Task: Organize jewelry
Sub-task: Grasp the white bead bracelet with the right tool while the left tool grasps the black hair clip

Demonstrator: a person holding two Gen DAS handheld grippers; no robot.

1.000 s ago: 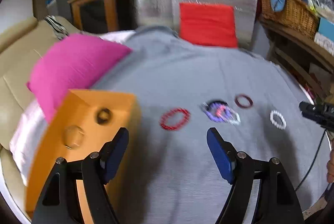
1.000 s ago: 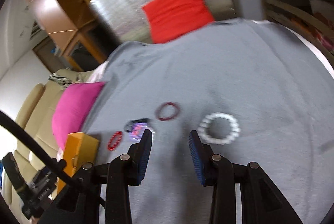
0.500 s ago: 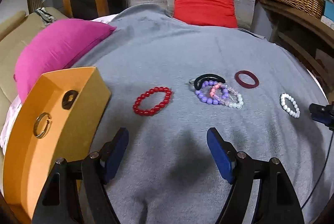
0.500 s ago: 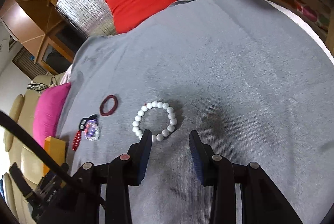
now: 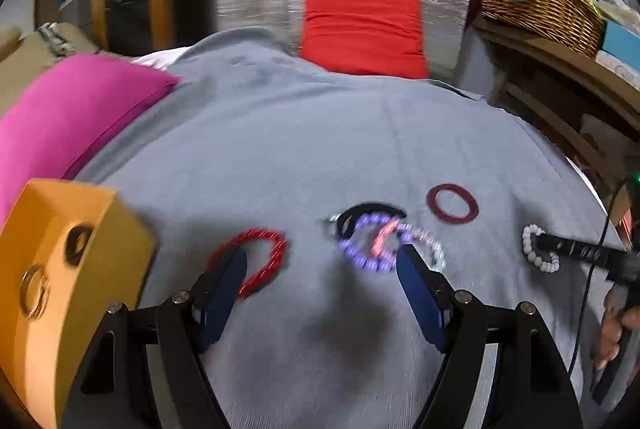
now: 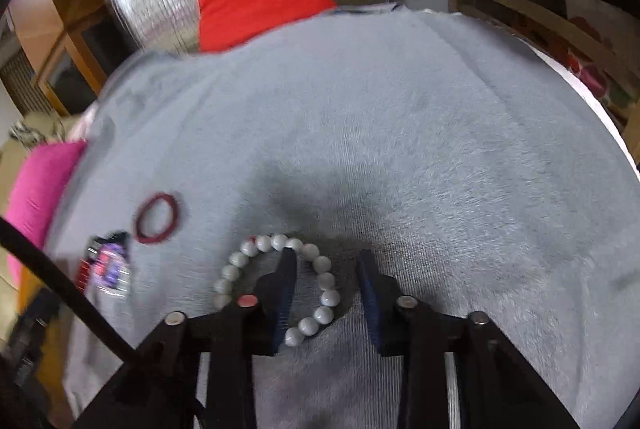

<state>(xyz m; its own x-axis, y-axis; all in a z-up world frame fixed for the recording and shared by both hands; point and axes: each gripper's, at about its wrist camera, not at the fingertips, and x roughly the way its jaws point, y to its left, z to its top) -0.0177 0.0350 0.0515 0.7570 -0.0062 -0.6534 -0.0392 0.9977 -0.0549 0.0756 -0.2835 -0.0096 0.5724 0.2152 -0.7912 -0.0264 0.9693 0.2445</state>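
On grey cloth (image 6: 440, 149): right tongs (image 6: 326, 257) closing astride white bracelet (image 6: 320, 263); left tongs (image 5: 320, 261) spread.

Right gripper (image 6: 326, 261) has descended onto the white bead bracelet (image 6: 276, 285); its jaws have just been closing, one side of the loop between them. Left gripper (image 5: 320, 261) has advanced toward the red bead bracelet (image 5: 256, 261).

The left gripper (image 5: 320, 269) hangs wide-jawed over the grey cloth (image 5: 300, 149), its left fingertip overlapping the red bead bracelet (image 5: 260, 257), its right the tangled purple-and-pink bracelets (image 5: 372, 245), the orange box (image 5: 60, 269) alongside.
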